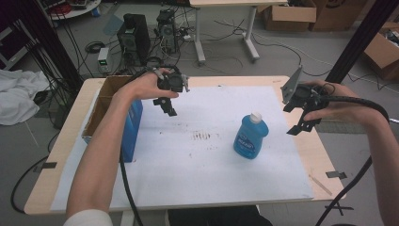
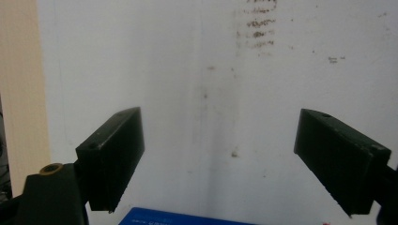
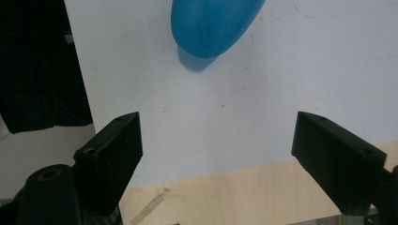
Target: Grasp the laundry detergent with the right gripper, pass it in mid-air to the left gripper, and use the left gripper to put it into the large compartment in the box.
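A blue bottle (image 1: 251, 137) with a white cap stands upright on the white sheet (image 1: 197, 160), right of the table's middle. Its rounded blue body (image 3: 211, 26) reaches in from the top of the right gripper view. My left gripper (image 1: 167, 106) hovers over the sheet's far left part, next to the open cardboard box (image 1: 109, 101); its jaws are wide apart with nothing between them (image 2: 220, 154). My right gripper (image 1: 301, 126) hangs above the table's right edge, to the right of the bottle, open and empty (image 3: 216, 154).
The box has a blue front (image 1: 132, 129), and its blue edge (image 2: 178, 218) shows under the left jaws. Dark smudges (image 1: 203, 136) mark the sheet's middle. Beyond the table stand a computer tower (image 1: 134, 37), cables, a desk and cardboard boxes (image 1: 289, 16).
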Available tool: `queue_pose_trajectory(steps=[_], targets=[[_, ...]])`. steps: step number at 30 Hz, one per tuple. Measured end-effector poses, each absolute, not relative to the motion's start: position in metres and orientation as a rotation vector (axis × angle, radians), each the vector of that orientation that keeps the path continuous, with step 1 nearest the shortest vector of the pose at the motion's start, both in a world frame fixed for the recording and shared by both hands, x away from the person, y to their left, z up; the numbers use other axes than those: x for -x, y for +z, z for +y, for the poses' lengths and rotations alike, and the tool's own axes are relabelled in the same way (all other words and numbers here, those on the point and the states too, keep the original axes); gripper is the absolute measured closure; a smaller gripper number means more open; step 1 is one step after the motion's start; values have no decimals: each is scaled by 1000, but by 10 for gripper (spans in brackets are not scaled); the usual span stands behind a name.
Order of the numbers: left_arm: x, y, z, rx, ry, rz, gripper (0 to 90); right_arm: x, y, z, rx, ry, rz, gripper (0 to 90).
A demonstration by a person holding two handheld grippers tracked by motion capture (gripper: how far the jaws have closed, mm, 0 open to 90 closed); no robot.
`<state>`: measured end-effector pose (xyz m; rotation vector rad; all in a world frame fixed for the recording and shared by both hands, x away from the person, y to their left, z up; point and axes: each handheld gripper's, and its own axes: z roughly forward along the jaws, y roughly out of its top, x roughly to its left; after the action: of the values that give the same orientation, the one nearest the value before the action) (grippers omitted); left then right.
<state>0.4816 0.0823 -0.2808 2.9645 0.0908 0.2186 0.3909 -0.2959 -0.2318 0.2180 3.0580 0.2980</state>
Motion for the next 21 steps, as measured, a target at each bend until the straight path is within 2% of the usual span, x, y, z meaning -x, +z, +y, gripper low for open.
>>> queue_pose_trajectory(steps=[21], targets=[[-480,-280,85,-2965,224,101,170,-374,-261,-295,-570,530,2944,164]])
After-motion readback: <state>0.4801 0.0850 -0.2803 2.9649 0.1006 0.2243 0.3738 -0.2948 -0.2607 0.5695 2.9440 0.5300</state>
